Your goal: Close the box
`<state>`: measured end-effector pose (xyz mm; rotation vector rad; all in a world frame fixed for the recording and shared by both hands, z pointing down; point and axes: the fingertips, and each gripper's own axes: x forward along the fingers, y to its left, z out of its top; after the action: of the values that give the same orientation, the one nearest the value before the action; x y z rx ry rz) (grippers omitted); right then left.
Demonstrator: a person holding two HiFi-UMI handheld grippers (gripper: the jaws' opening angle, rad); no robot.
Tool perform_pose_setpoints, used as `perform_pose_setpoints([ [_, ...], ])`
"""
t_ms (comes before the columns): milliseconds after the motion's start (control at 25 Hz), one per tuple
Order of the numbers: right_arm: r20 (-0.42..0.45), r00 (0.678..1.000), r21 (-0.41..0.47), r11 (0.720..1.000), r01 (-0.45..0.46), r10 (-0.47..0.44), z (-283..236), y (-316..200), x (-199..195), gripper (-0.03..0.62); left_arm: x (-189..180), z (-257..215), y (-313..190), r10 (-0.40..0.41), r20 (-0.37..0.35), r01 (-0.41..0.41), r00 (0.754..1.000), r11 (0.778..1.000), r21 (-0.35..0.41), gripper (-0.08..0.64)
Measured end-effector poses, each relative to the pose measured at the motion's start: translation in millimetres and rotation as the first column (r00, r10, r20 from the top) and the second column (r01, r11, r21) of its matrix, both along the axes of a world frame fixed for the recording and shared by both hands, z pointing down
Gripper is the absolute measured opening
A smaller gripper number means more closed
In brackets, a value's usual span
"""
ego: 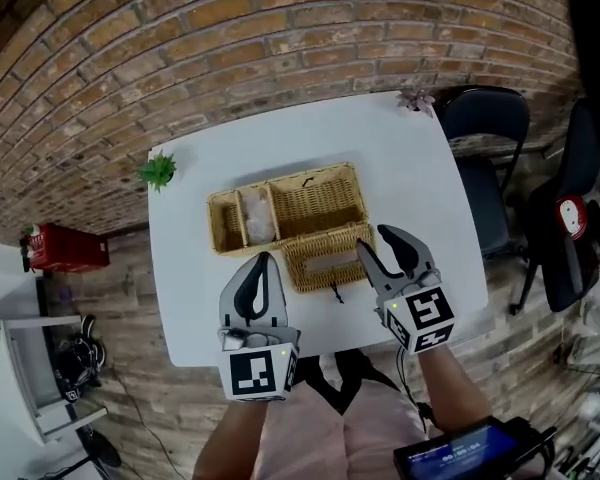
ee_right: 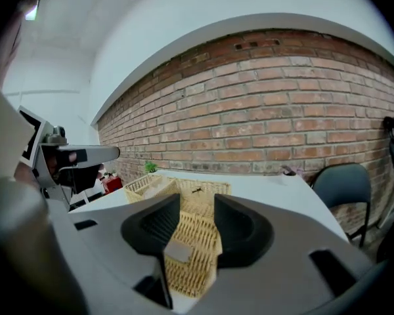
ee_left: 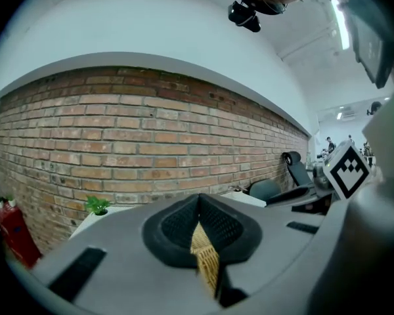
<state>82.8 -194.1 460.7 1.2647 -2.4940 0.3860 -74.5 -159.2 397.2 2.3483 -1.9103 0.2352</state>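
**Hovering Over an Open Box, Lid Flat on the Table**

The wicker box [ego: 216,226] sits in the middle of the white table [ego: 400,168]. Its lid [ego: 315,273] is folded out towards the person and lies flat against the near wall. The larger compartment is open to view, and something pale lies in the smaller ones on the left.

The right gripper [ego: 372,238] hangs above the lid's right end with its fingers moderately apart. Its own view shows weave between them but no pad touching it, so nothing is gripped. The left gripper [ego: 264,261] sits at the lid's left corner with its fingertips drawn together. Only a sliver of wicker shows through the gap below them, and it holds nothing.

The closing has not begun, and the risks appear to lie in the first contact:

- **Shallow bite:** the weave is springy, so a bite on the lid's edge that is too shallow would probably slip off partway through the swing and let the lid flop back.
- **Sliding box:** the box looks light. Lifting from the right end alone could drag or twist it across the smooth table unless the left gripper braces it.
- **Snagged cord:** a dark cord [ego: 337,293] trails from the lid's front edge and might catch on a finger or get trapped under the rim.
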Motion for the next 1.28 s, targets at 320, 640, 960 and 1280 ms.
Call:
perform_pose_setpoints([
  [320,0.027,1.0,-0.13,0.991,0.017,-0.013,65,14,13,0.23,2,34,7,0.014,-0.017,-0.015,1.0,0.997,-0.074,0.011],
  [640,0.117,0.992,-0.234,0.969,0.079,-0.052,102,25,13,0.241,9,60,6,0.023,-0.037,-0.027,0.999,0.993,-0.115,0.011],
  [960,0.11,0.983,-0.284,0.943,0.174,-0.148,111,42,8,0.203,17,62,10,0.023,-0.039,-0.028,0.999,0.993,-0.119,0.011],
  [1280,0.141,0.978,-0.309,0.931,0.193,-0.155,103,49,11,0.17,19,47,15,0.017,-0.024,-0.019,1.0,0.996,-0.089,0.011],
])
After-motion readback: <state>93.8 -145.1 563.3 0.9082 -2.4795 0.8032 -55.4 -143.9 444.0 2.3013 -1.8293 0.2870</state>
